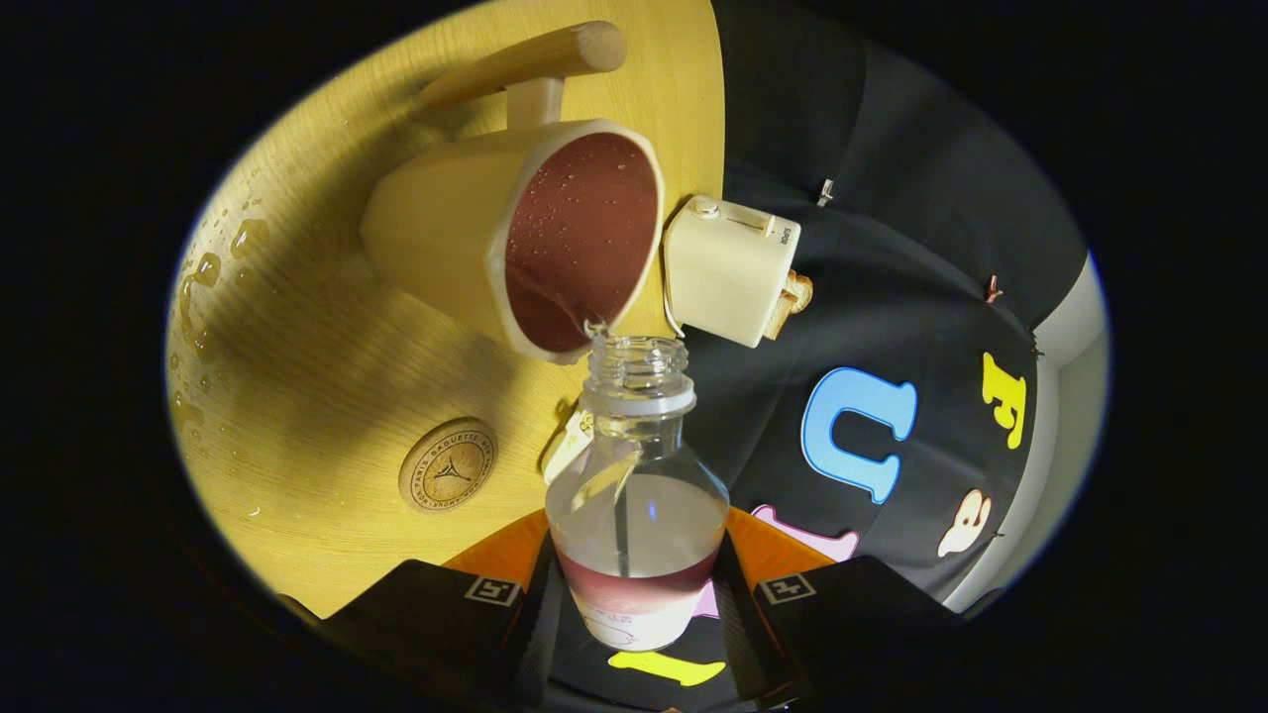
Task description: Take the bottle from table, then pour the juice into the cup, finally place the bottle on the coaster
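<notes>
My gripper (634,604) is shut on the lower body of a clear, uncapped plastic bottle (636,465), both fingers pressing its labelled base. The whole scene looks rolled sideways, so the bottle is tipped. Its open mouth touches the rim of a cream cup (515,238) with a wooden handle and a reddish, droplet-covered inside. A thin trickle of clear liquid runs from the mouth into the cup. Some clear liquid still sits in the bottle. A round wooden coaster (448,463) lies on the yellow wooden table (317,347) beside the bottle, on the side away from the booth wall.
A cream toaster-shaped toy (730,267) with a slice of bread stands right behind the cup, near the table's edge. Spilled drops (213,262) lie on the table beyond the cup's base. A small white object (567,448) sits just behind the bottle.
</notes>
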The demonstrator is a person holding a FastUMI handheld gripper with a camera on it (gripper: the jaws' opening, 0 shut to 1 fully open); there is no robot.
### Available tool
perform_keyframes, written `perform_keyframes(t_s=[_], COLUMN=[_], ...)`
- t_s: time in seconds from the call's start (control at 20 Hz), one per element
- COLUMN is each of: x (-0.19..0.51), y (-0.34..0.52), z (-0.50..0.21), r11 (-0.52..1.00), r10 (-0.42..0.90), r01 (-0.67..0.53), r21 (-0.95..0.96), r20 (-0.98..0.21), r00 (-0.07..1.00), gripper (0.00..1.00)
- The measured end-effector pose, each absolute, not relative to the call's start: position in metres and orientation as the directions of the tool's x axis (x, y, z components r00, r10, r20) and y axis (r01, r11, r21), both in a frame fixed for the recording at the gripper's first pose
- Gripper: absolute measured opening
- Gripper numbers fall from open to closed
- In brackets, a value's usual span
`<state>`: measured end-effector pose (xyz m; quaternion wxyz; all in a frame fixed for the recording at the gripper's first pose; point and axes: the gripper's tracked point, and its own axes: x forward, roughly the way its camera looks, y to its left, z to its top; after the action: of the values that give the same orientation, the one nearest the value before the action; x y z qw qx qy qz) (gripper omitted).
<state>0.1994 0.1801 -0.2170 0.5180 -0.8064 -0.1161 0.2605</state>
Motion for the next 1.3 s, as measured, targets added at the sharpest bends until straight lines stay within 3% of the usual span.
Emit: perform_keyframes(t_s=[1.3], x=[0.199], y=[0.211], z=[-0.168], r11=[-0.571], r10=[0.551], r01=[0.135], r21=[-0.810], r20=[-0.256], r00=[0.795], gripper=[0.71])
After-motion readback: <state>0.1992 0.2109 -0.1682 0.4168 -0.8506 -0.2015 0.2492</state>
